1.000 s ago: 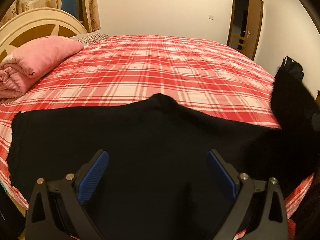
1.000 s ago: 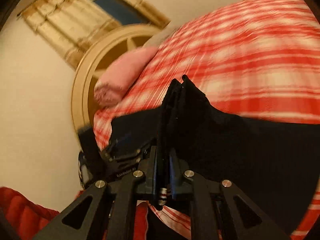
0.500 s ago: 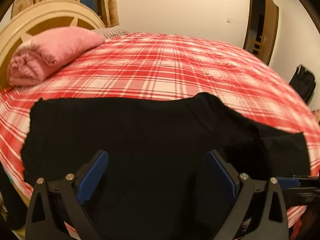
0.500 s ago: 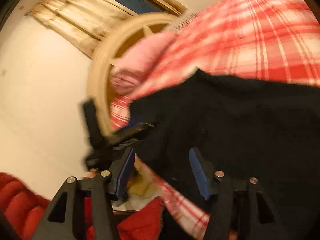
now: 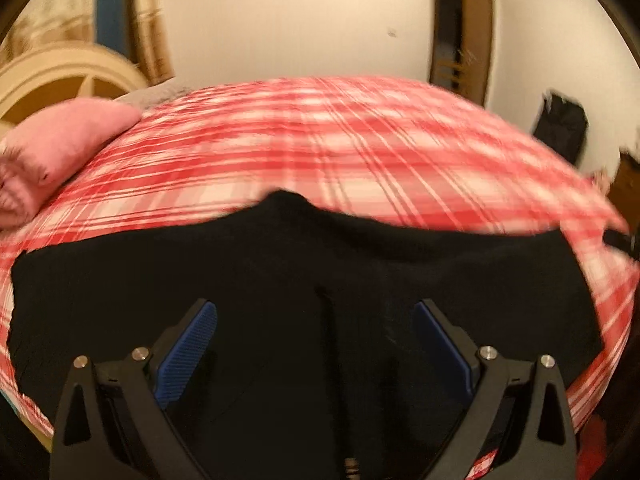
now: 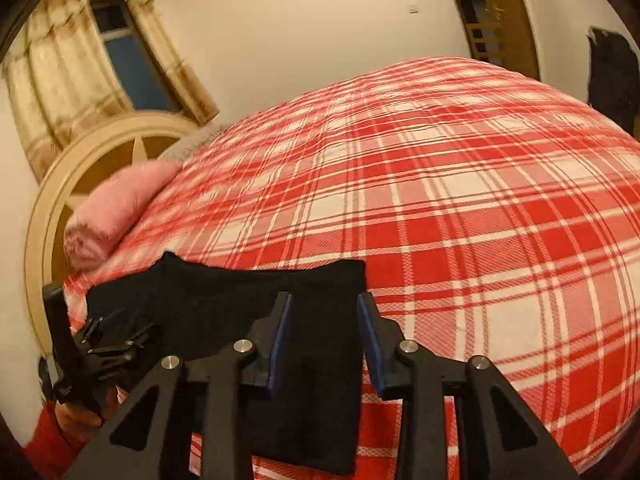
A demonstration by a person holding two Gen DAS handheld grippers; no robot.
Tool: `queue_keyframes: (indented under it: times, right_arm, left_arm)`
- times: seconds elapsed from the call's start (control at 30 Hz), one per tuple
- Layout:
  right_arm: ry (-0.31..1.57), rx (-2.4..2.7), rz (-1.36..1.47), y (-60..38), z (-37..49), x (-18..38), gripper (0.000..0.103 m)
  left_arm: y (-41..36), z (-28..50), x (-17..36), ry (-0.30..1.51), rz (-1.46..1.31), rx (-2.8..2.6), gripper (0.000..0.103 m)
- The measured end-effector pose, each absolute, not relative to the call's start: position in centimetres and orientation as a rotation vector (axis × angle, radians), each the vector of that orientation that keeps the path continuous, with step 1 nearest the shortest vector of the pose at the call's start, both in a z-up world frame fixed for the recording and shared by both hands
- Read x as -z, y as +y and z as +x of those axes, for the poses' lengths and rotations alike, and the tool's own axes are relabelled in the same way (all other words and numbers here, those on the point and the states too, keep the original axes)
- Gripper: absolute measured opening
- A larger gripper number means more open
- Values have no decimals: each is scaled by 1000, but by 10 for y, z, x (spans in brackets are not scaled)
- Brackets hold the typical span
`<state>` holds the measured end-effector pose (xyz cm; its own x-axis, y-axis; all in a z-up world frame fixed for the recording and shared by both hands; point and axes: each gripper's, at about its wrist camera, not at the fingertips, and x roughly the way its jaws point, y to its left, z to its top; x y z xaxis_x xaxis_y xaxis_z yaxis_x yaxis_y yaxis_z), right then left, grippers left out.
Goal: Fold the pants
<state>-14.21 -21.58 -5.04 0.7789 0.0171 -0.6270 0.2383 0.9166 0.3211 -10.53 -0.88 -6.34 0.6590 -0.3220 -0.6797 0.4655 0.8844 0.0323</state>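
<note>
The plaid bed (image 6: pixel 480 208) carries soft, limp black pants (image 5: pixel 280 300). My left gripper (image 5: pixel 316 344) and right gripper (image 6: pixel 324 336) hover spread, empty; I'd pinch the pants' near hem.

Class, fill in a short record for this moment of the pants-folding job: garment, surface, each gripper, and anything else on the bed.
garment: black pants, spread along the near edge of the bed
surface: red plaid bedspread
left gripper: open, above the pants, holding nothing
right gripper: open, over the pants' end
also on bed: rolled pink blanket by the headboard
</note>
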Motion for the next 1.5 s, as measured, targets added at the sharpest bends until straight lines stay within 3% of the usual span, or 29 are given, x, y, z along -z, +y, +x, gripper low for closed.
queue_keyframes:
  times: [0.23, 0.27, 0.37, 0.57, 0.7, 1.0, 1.07, 1.2, 1.3, 1.5]
  right_arm:
    - [789, 217, 324, -237, -95, 101, 36]
    - [737, 233, 351, -242, -98, 101, 45]
    - [733, 239, 374, -248, -96, 106, 46]
    - [662, 250, 333, -227, -113, 80, 48]
    - [608, 148, 228, -181, -122, 63, 48]
    - [742, 13, 114, -122, -95, 104, 49]
    - [726, 9, 103, -121, -97, 105, 54]
    - [733, -1, 106, -121, -96, 105, 54]
    - [733, 1, 106, -124, -97, 105, 55]
    - [739, -2, 98, -120, -96, 105, 56]
  left_arm:
    - [-33, -118, 81, 710, 369, 405, 101]
    - [-32, -119, 80, 704, 376, 407, 102]
    - [-27, -116, 81, 722, 347, 412, 103]
    - [-19, -112, 82, 779, 255, 427, 103]
    - [9, -114, 68, 701, 253, 328, 103]
    - [167, -93, 51, 646, -72, -156, 103]
    - [204, -92, 57, 667, -157, -274, 103]
    - [263, -88, 88, 780, -386, -399, 103]
    - [277, -89, 102, 780, -551, -377, 103]
    - [264, -74, 107, 797, -629, -238, 98]
